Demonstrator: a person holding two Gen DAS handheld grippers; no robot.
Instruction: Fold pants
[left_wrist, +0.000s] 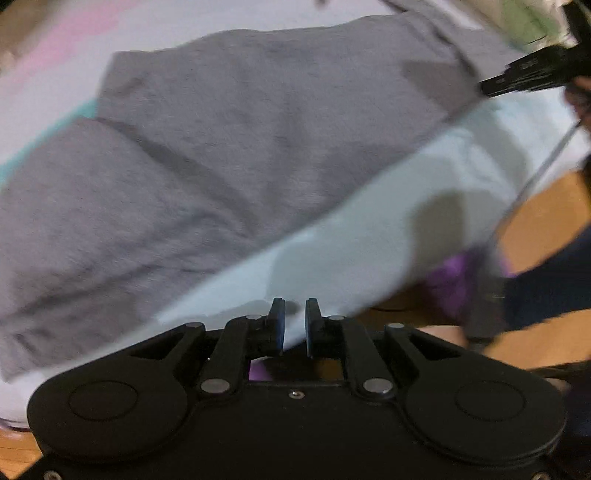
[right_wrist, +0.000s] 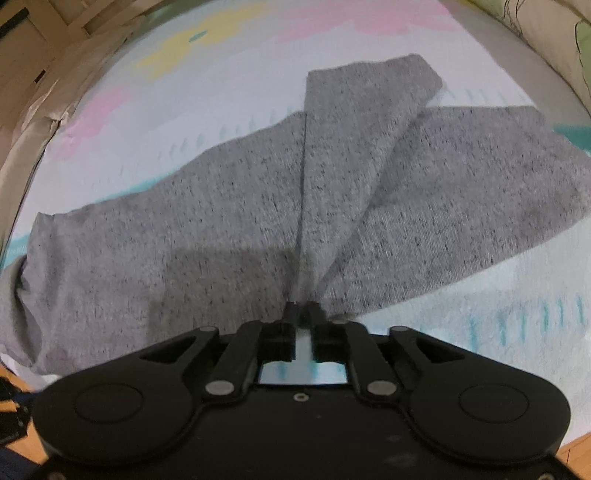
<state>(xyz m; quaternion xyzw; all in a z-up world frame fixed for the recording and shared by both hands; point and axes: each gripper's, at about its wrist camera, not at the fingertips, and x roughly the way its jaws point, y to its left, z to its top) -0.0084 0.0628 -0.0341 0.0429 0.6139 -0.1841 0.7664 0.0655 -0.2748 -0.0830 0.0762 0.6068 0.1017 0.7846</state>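
Grey heathered pants (left_wrist: 221, 147) lie on the pale patterned bed sheet (left_wrist: 369, 240). In the right wrist view one leg is folded over the rest of the pants (right_wrist: 351, 166), and a crease runs down to my right gripper (right_wrist: 303, 312). Its jaws stand a narrow gap apart, with the fabric's edge between the tips and the sheet showing through the gap behind them. My left gripper (left_wrist: 294, 314) hangs over bare sheet just off the pants' near edge, open with nothing between its blue pads. The right gripper's black fingers (left_wrist: 517, 72) show at the pants' far corner.
Wooden floor (left_wrist: 546, 214) lies past the bed's edge, beside a purple item (left_wrist: 454, 280) and a person's dark sleeve (left_wrist: 546, 288). A cream and green pillow (right_wrist: 554, 44) sits at the far right of the bed. A beige padded frame (right_wrist: 44, 110) borders the left.
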